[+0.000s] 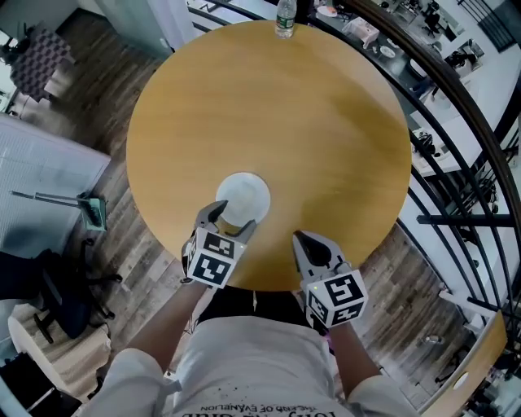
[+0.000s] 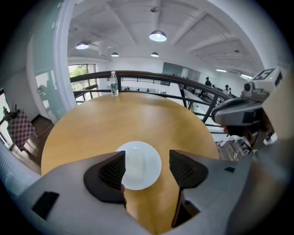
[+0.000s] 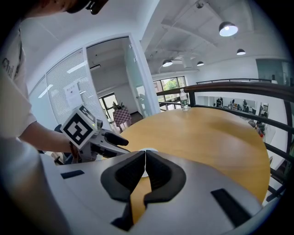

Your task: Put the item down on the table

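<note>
A white plate (image 1: 242, 198) lies on the round wooden table (image 1: 326, 122) near its front edge. A pale, blurry block-shaped item (image 2: 135, 163) rests on the plate (image 2: 149, 176). My left gripper (image 1: 232, 218) is open at the plate's near rim and holds nothing; in its own view the left gripper (image 2: 147, 167) frames the plate between its jaws. My right gripper (image 1: 303, 239) hovers over the table's front edge to the right of the plate. Its jaws (image 3: 145, 167) are pressed together with nothing in them. The right gripper view shows only a sliver of the plate (image 3: 148, 150).
A clear water bottle (image 1: 285, 18) stands at the table's far edge, also visible as the bottle (image 2: 114, 84) in the left gripper view. A dark curved railing (image 1: 456, 98) runs behind the table on the right. A chair (image 1: 57, 293) stands on the wood floor at left.
</note>
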`<action>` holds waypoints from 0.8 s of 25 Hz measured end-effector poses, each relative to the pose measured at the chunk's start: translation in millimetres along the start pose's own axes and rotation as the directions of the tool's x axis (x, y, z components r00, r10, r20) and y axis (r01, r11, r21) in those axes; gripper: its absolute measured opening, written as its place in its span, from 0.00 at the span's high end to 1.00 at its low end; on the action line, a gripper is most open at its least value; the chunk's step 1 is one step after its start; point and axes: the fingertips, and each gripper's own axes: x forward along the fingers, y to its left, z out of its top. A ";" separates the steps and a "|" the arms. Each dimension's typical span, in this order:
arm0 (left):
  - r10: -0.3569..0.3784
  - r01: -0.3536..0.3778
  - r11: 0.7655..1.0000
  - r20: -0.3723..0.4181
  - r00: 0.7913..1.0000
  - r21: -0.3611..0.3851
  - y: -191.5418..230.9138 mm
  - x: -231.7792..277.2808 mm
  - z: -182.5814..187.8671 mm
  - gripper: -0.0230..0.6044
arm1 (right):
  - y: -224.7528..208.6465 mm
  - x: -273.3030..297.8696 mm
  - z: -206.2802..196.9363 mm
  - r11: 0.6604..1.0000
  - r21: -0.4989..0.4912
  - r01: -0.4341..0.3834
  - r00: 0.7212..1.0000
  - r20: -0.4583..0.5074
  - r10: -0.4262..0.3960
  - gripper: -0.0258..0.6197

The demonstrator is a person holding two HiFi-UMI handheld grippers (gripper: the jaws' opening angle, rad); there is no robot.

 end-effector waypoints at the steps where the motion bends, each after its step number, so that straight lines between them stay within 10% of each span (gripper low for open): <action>1: 0.002 -0.001 1.000 0.025 1.000 -0.009 -2.1 -11.6 3.7 0.47 | 2.3 -2.6 4.1 1.000 -0.004 0.002 1.000 0.008 -0.001 0.92; 20: 0.077 -0.053 0.994 0.280 0.957 -0.094 -20.5 -132.1 17.8 0.89 | 42.1 -35.4 51.2 0.997 -0.075 -0.001 0.994 0.106 0.009 0.92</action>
